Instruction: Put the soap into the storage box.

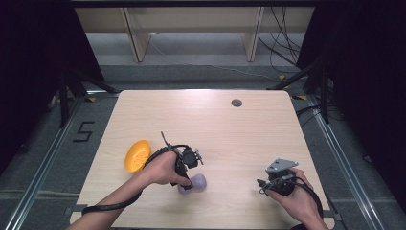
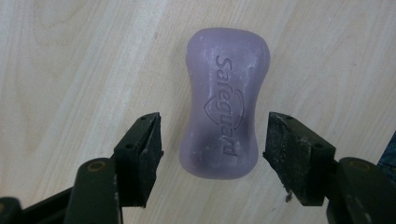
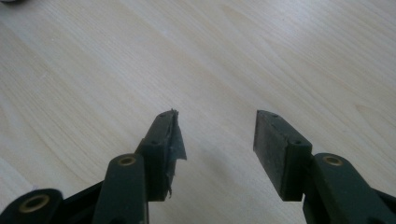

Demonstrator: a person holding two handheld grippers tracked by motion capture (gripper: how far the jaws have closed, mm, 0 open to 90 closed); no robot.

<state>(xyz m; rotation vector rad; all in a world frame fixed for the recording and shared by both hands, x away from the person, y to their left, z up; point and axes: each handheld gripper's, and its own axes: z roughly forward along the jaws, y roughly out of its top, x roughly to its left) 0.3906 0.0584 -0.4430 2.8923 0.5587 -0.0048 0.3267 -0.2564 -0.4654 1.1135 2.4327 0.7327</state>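
Soap (image 2: 224, 100), a purple waisted bar with a brand name pressed into its top, lies flat on the pale wooden worktop (image 1: 230, 129), near the front edge and a little left of centre. The left claw (image 2: 212, 140) hangs just above it, jaws apart, one on each side of the bar's near end, with a clear gap at both pads; nothing is gripped yet.

To take the bar well, the claw likely needs to sink until the pads reach the bar's sides, then move a little further along it so they close across the narrow waist, where the curve should keep the slick bar from squirting out. A slow, square squeeze seems safest.

Just left of the soap, in the high view, lies an orange dish (image 1: 137, 155) with small holes, close by but not touching it. The right claw (image 3: 215, 140) rests well apart at the front right, jaws open over bare wood, holding nothing. A small dark round fitting (image 1: 236, 102) sits near the far edge. Nothing stands between the left claw and the bar.
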